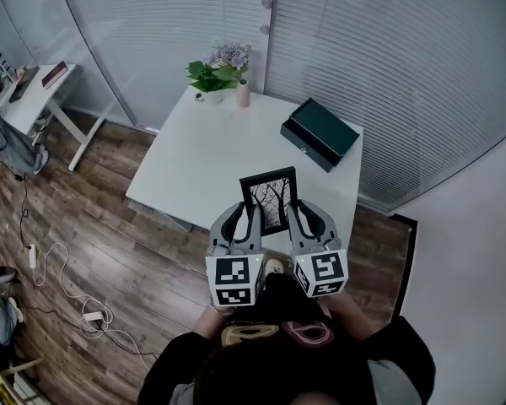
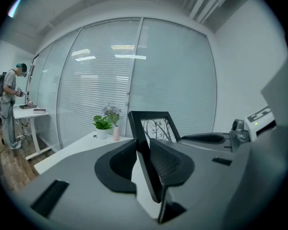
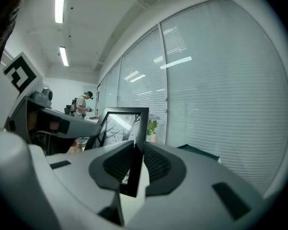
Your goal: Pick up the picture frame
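The black picture frame (image 1: 270, 199) with a bare-tree print hangs above the near edge of the white table (image 1: 202, 163), held from both sides. My left gripper (image 1: 250, 218) is shut on the frame's left edge (image 2: 145, 162). On the opposite side my right gripper (image 1: 292, 216) is shut on its right edge (image 3: 133, 159). In the left gripper view the frame (image 2: 156, 127) rises upright between the pads. The right gripper view shows the print's glass (image 3: 117, 128) catching a light reflection.
A dark green box (image 1: 320, 132) lies at the table's far right. A potted plant (image 1: 209, 78) and a pink vase of flowers (image 1: 241, 87) stand at the far edge. A second desk (image 1: 34, 91) stands far left. A person (image 2: 9, 104) stands by it.
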A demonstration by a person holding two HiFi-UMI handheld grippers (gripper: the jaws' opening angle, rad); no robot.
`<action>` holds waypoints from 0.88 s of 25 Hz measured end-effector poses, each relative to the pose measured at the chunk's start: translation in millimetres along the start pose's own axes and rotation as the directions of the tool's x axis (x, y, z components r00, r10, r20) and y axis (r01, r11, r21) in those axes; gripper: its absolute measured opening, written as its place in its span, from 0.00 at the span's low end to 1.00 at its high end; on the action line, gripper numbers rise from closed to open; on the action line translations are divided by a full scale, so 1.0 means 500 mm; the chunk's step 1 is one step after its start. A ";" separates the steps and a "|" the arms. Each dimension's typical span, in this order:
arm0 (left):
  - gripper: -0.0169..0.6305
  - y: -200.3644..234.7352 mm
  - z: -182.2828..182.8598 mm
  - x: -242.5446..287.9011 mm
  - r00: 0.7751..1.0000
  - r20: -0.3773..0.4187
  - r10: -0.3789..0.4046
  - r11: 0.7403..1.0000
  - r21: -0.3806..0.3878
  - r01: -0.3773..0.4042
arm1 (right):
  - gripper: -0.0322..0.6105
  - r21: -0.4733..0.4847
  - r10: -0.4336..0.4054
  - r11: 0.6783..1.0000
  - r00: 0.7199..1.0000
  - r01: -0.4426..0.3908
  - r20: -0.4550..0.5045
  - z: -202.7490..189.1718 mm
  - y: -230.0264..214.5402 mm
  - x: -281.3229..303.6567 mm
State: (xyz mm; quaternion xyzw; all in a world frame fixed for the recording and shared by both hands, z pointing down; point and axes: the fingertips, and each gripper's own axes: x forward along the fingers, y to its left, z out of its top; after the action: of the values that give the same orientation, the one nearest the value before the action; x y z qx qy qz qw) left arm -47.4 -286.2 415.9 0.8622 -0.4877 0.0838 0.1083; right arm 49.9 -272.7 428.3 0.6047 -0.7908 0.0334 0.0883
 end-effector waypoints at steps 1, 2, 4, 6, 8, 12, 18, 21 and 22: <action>0.18 0.000 0.002 -0.002 1.000 0.005 -0.002 1.000 -0.003 0.002 | 0.16 -0.002 -0.002 1.000 1.000 0.002 0.005 0.003 0.001 -0.002; 0.18 0.001 0.005 -0.003 1.000 0.011 -0.004 1.000 -0.003 0.004 | 0.16 -0.004 -0.004 1.000 1.000 0.004 0.011 0.007 0.001 -0.004; 0.18 0.000 0.014 -0.005 1.000 0.024 -0.008 1.000 0.000 0.008 | 0.16 -0.008 -0.009 1.000 1.000 0.009 0.024 0.016 0.002 -0.007; 0.18 -0.001 0.021 -0.008 0.999 0.033 -0.015 1.000 -0.003 0.015 | 0.16 -0.013 -0.017 1.000 0.999 0.018 0.033 0.024 0.002 -0.011; 0.18 -0.005 0.025 -0.011 0.999 0.037 -0.024 1.000 -0.008 0.024 | 0.16 -0.019 -0.028 0.999 0.999 0.029 0.040 0.030 0.001 -0.019; 0.18 -0.020 0.035 -0.010 0.998 0.049 -0.046 0.999 -0.004 0.046 | 0.16 -0.020 -0.047 0.999 0.997 0.048 0.053 0.038 -0.010 -0.031; 0.17 -0.036 0.043 -0.014 0.996 0.068 -0.064 0.998 -0.010 0.065 | 0.16 -0.030 -0.060 0.998 0.996 0.062 0.069 0.046 -0.018 -0.048; 0.17 -0.041 0.043 -0.011 0.996 0.067 -0.066 0.998 -0.012 0.067 | 0.16 -0.035 -0.060 0.997 0.995 0.062 0.075 0.046 -0.023 -0.051; 0.17 -0.042 0.043 -0.010 0.996 0.066 -0.067 0.998 -0.012 0.068 | 0.16 -0.036 -0.059 0.997 0.995 0.062 0.077 0.046 -0.024 -0.052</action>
State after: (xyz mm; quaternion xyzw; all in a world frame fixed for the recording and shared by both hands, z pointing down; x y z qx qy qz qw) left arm -31.3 -277.4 391.8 0.8796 -0.4624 0.0481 0.1009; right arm 65.7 -254.9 400.1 0.6276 -0.7753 -0.0073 0.0708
